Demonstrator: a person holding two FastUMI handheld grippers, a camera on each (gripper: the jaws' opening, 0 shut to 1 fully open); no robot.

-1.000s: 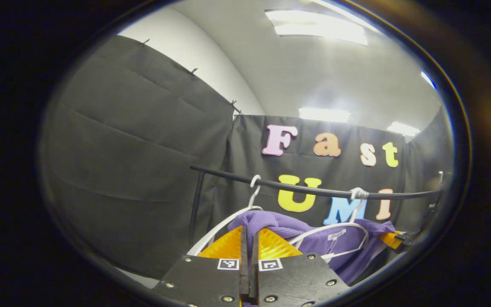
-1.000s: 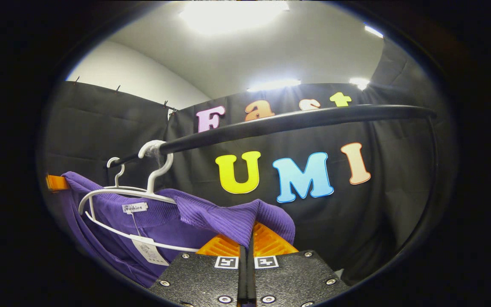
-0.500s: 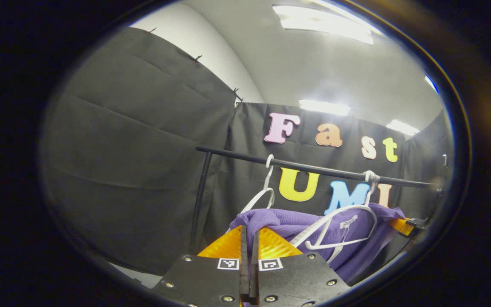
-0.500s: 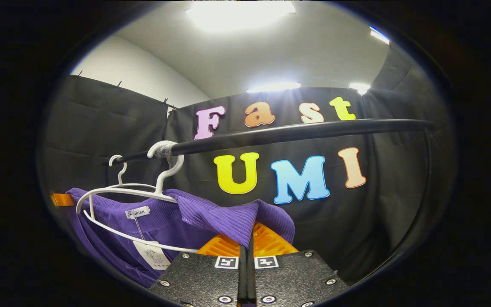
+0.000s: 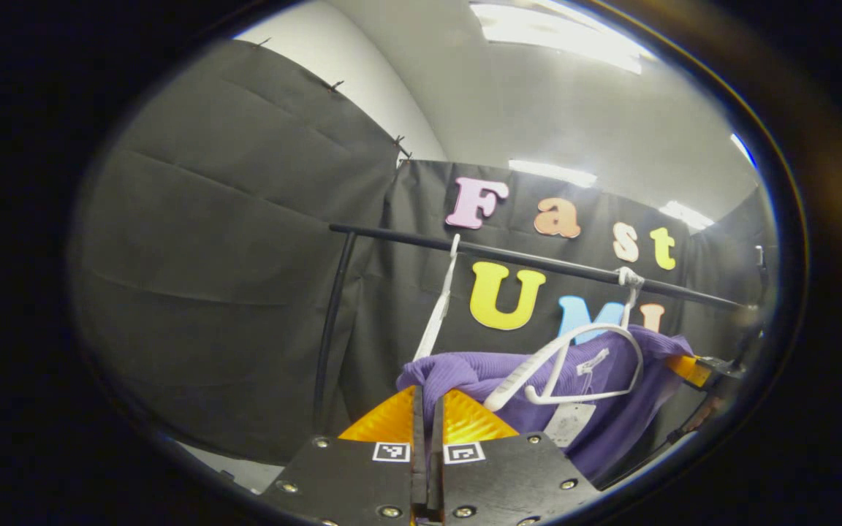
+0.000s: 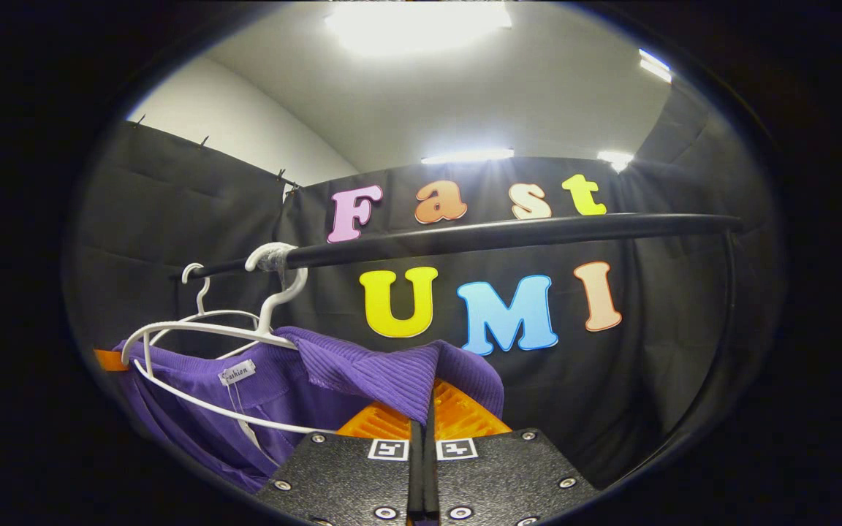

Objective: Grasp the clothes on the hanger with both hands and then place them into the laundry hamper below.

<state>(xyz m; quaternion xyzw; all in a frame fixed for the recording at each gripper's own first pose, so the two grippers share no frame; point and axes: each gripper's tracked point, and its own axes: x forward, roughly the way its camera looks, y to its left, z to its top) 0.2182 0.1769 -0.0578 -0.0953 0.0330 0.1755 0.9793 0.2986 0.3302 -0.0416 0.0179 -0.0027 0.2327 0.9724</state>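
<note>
A black clothes rail (image 6: 509,232) runs across the booth, and below it the purple ribbed garment (image 6: 384,372) hangs stretched between the two tools, partly draped over a white hanger (image 6: 202,332) hooked on the rail, with a second white hanger (image 5: 439,310) beside it. The left tool (image 5: 428,409) has its orange fingers clamped together on one shoulder of the garment, and the right tool (image 6: 423,418) is likewise closed tight on the other shoulder. A small white label (image 6: 237,372) sits at the collar.
</note>
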